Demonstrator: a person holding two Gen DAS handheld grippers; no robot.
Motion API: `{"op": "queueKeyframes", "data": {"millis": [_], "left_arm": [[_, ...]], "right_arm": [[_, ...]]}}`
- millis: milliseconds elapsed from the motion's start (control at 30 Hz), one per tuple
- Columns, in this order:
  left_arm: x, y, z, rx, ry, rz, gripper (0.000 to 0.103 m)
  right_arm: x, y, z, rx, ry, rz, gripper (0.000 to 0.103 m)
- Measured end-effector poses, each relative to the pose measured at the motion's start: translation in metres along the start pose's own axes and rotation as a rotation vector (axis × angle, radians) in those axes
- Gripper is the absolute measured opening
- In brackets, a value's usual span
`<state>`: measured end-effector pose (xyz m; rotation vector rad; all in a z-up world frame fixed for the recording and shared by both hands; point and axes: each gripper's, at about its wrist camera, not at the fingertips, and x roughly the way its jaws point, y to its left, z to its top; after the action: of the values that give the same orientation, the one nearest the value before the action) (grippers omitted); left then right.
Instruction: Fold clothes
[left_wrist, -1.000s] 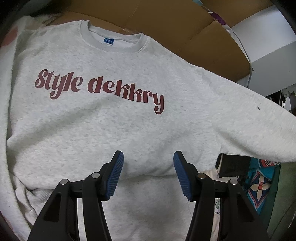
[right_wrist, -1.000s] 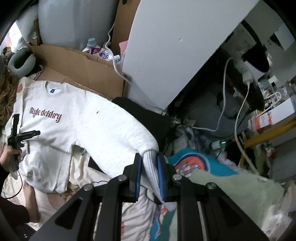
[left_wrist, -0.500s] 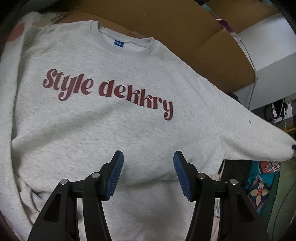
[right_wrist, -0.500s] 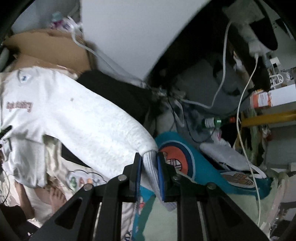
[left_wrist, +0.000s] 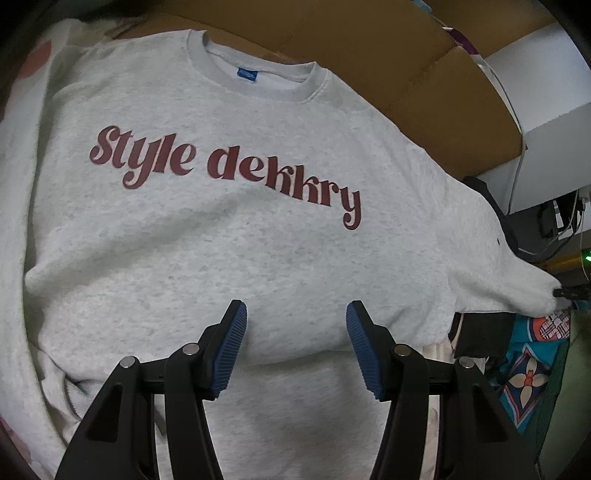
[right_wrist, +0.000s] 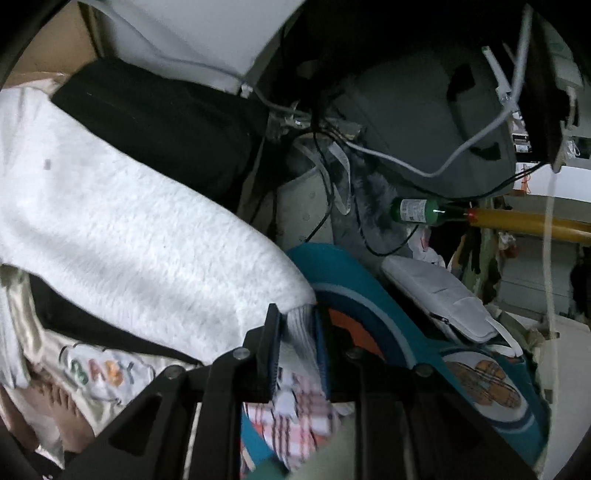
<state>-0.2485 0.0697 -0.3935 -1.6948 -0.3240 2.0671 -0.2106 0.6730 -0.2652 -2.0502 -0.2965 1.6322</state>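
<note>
The flat chest of the sweatshirt (left_wrist: 240, 240) is lying open and unobstructed ahead of the left gripper (left_wrist: 295, 325). Cardboard (left_wrist: 424, 92) is walling off the far side behind the collar. Around the right gripper (right_wrist: 297, 332), dangling cables (right_wrist: 424, 162), a green bottle (right_wrist: 415, 211) and heaped teal fabric (right_wrist: 369, 291) are crowding the way.

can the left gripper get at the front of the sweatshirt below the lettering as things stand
Probably yes. The left gripper is open and points down at the sweatshirt just below the lettering, with nothing lying between its fingers and the fabric.
</note>
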Motion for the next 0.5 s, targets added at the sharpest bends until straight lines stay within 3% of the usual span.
{"op": "queueKeyframes", "data": {"millis": [133, 367, 433, 500], "left_arm": [[0.001, -0.001, 0.0, 0.016, 0.009, 0.014, 0.057], [0.005, -0.001, -0.003, 0.033, 0.026, 0.04, 0.057], [0.007, -0.006, -0.004, 0.045, 0.031, 0.036, 0.057], [0.009, -0.013, -0.005, 0.063, 0.036, 0.031, 0.057]], "right_arm": [[0.031, 0.006, 0.009, 0.014, 0.028, -0.006, 0.017], [0.06, 0.005, 0.017, 0.071, 0.021, -0.004, 0.027], [0.055, 0.001, 0.017, 0.1, -0.012, 0.007, 0.033], [0.043, -0.003, 0.017, 0.132, -0.062, 0.012, 0.046]]}}
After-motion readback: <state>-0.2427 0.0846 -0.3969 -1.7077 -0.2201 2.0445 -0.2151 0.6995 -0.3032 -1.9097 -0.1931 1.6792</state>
